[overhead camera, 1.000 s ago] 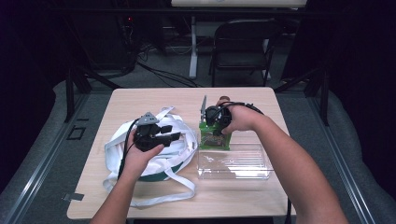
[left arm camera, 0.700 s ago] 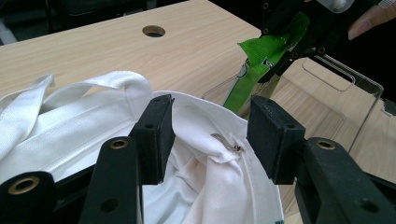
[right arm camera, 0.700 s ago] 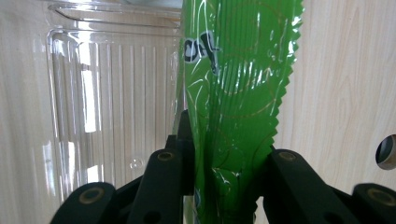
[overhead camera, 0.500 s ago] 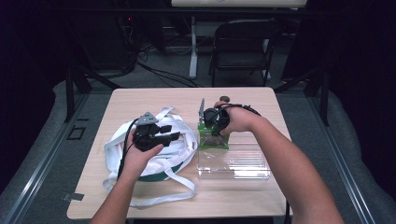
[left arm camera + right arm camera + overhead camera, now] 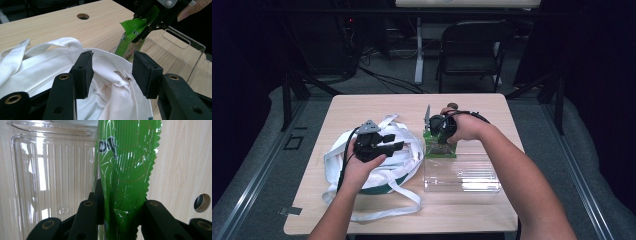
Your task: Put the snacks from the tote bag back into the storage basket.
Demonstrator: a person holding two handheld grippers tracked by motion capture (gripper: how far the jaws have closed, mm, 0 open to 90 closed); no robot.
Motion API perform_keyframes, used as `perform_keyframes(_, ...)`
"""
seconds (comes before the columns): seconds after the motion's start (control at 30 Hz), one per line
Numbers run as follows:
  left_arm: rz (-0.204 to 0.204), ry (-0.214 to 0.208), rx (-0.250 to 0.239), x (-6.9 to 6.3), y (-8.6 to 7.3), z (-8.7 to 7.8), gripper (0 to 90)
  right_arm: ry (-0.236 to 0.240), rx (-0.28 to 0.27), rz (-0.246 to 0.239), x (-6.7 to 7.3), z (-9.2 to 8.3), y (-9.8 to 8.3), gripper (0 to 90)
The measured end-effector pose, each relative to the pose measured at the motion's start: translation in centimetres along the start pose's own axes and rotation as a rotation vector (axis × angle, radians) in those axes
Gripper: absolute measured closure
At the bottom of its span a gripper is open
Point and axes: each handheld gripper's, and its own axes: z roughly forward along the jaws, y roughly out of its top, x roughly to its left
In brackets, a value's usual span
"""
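My right gripper (image 5: pixel 438 131) is clamped on the top edge of the green packet (image 5: pixel 125 170), which hangs upright at the near-left end of the clear plastic tray (image 5: pixel 462 175), just above its rim as far as I can tell. My left gripper (image 5: pixel 111 75) sits over the white tote bag (image 5: pixel 362 160) with its jaws parted, and the bag's rim lies between the pads without either one pressing on it. The bag lies on the wooden table (image 5: pixel 472 107), just beside the tray
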Motion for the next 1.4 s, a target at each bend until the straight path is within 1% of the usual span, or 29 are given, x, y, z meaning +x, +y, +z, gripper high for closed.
perform_keyframes(0.1, -0.002, 0.001, 0.000, 0.0, 0.0, 0.0, 51.0, -0.002, 0.000, 0.007, -0.1, 0.1, -0.1, 72.7)
perform_keyframes(0.13, -0.002, -0.002, 0.000, 0.0, 0.0, 0.0, 51.0, -0.013, -0.004, 0.015, -0.2, 0.2, -0.2, 70.2)
perform_keyframes(0.17, -0.003, -0.001, -0.003, 0.0, 0.0, 0.0, 51.0, -0.018, 0.003, 0.016, -0.3, 0.2, -0.2, 69.6)
perform_keyframes(0.2, -0.004, -0.004, -0.002, 0.0, 0.0, -0.1, 51.0, -0.013, 0.003, 0.027, -0.4, 0.2, -0.3, 68.9)
perform_keyframes(0.37, -0.006, -0.005, -0.003, 0.1, 0.0, -0.1, 51.0, -0.029, -0.005, 0.044, -0.5, 0.3, -0.4, 63.4)
perform_keyframes(0.47, -0.005, -0.005, -0.004, 0.1, 0.0, -0.1, 51.0, -0.038, -0.007, 0.052, -0.6, 0.3, -0.4, 56.8)
perform_keyframes(0.5, -0.006, -0.004, -0.004, 0.1, 0.0, -0.1, 51.0, -0.036, -0.015, 0.066, -0.6, 0.3, -0.5, 56.3)
perform_keyframes(0.57, -0.006, -0.005, -0.004, 0.1, 0.0, -0.1, 51.0, -0.031, -0.008, 0.071, -0.8, 0.1, -0.5, 55.4)
perform_keyframes(0.63, -0.003, -0.002, -0.006, 0.1, 0.0, -0.1, 51.0, -0.031, -0.022, 0.088, -0.8, 0.1, -0.6, 53.4)
perform_keyframes(0.67, -0.004, -0.002, -0.007, 0.1, 0.0, -0.1, 51.0, -0.036, -0.020, 0.086, -0.8, 0.0, -0.6, 51.7)
perform_keyframes(0.73, -0.004, -0.001, -0.006, 0.1, 0.0, -0.1, 51.0, -0.038, -0.025, 0.091, -0.8, 0.0, -0.6, 51.2)
perform_keyframes(0.8, -0.005, -0.002, -0.010, 0.1, 0.0, -0.1, 51.0, -0.030, -0.035, 0.110, -0.8, -0.2, -0.8, 47.8)
perform_keyframes(0.87, -0.006, -0.001, -0.008, 0.1, 0.0, -0.1, 51.0, -0.030, -0.044, 0.115, -0.8, -0.3, -0.8, 46.2)
perform_keyframes(1.03, -0.006, -0.001, -0.009, 0.1, 0.0, -0.1, 51.0, -0.028, -0.047, 0.118, -0.8, -0.4, -0.8, 43.3)
perform_keyframes(1.13, -0.007, -0.001, -0.010, 0.1, 0.0, -0.1, 51.0, -0.038, -0.058, 0.122, -0.7, -0.5, -0.8, 39.3)
perform_keyframes(1.23, -0.006, -0.001, -0.004, 0.2, 0.0, -0.1, 51.0, -0.047, -0.062, 0.120, -0.7, -0.6, -0.7, 38.1)
perform_keyframes(1.4, -0.009, -0.001, -0.006, 0.2, 0.0, -0.1, 50.9, -0.048, -0.063, 0.114, -0.6, -0.7, -0.7, 38.0)
